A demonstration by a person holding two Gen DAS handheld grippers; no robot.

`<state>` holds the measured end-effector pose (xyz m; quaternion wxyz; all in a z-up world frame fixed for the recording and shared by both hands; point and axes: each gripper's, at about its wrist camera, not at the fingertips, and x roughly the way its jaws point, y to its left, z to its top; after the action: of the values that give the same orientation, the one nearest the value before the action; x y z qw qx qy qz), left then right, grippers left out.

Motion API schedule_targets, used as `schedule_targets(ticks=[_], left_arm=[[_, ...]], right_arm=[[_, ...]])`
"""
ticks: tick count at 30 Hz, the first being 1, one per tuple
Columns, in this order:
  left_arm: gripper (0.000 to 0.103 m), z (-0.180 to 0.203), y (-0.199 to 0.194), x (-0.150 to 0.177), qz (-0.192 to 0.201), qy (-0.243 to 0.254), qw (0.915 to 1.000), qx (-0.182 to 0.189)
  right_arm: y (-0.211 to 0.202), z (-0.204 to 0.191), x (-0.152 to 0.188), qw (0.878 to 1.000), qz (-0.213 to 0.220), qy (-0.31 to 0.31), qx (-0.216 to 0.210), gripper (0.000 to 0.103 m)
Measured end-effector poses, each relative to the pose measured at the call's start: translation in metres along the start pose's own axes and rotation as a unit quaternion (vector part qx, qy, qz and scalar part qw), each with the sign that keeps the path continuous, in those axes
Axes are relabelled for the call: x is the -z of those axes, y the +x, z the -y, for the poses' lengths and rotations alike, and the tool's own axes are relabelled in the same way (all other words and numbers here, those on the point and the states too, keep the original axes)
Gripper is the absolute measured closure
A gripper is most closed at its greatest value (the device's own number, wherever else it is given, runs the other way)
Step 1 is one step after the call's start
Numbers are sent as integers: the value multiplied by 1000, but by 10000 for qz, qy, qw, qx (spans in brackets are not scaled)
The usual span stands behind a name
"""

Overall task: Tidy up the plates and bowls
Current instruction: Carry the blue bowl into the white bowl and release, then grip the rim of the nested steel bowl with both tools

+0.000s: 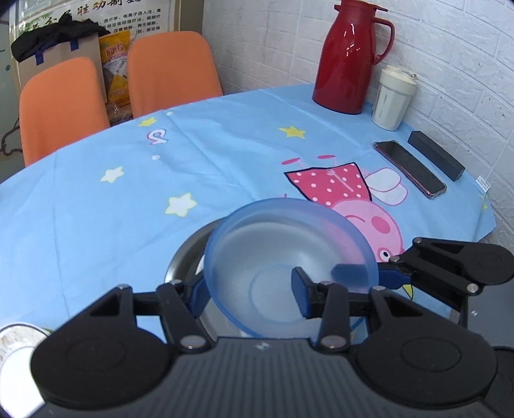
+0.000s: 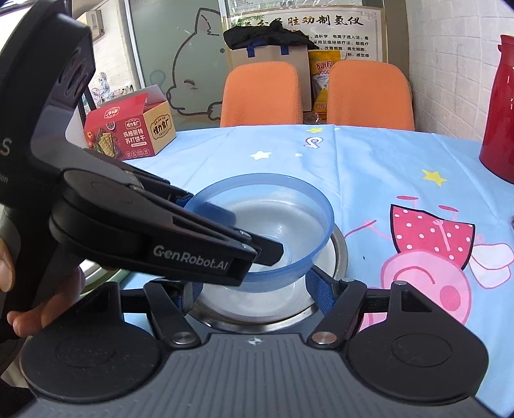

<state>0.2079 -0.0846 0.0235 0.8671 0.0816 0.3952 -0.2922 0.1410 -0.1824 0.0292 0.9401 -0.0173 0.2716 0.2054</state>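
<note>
blue bowl (image 2: 266, 225) nested in steel bowl (image 2: 337, 257); stacking nearly done.
left gripper (image 1: 249, 286) fingers apart astride its rim, apparently released; right gripper (image 2: 253, 289) fingers apart around steel bowl.

On the side of my left tongs (image 2: 257, 244), in the right wrist view, white letters read "GenRobot.AI". The red and tan biscuit box (image 2: 131, 128) on the far edge of the surface carries Chinese print, among it "怪力食厂" and "苏打饼干". The wall poster (image 2: 305, 29) behind the orange chairs has a large Chinese headline that seems to end in "制氢仪"; its small lines are too fine to read. The yellow bag (image 2: 321, 70) bears Chinese characters I cannot make out.
</note>
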Motion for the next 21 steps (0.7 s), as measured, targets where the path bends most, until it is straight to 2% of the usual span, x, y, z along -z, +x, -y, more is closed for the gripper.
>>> schedule_targets(ticks=[1, 2, 3, 7, 10, 13, 21], left_arm=[[34, -2, 0, 0, -13, -29, 10000, 35], [15, -4, -2, -1, -6, -60, 9999, 136], [4, -5, -6, -1, 33, -75, 9999, 151], [2, -8, -29, -2, 368, 57, 9992, -147], [0, -16, -46, -2, 589, -104, 9980, -193], [0, -21, -56, -2, 793, -313, 9953, -458], [0, -33, -54, 14, 810, -969, 9898, -658]], right_arm=[[-3, 0, 2, 10000, 15, -26, -24, 0], [-8, 1, 6, 10000, 46, -39, -64, 0], [-13, 2, 8, 9999, 80, -37, -64, 0], [-32, 5, 11, 9997, 150, -36, 198, 0], [-44, 12, 16, 9991, 302, 155, 236, 0], [-45, 19, 17, 9979, 409, 396, 309, 0], [-39, 26, 17, 9943, 552, 857, 309, 0]])
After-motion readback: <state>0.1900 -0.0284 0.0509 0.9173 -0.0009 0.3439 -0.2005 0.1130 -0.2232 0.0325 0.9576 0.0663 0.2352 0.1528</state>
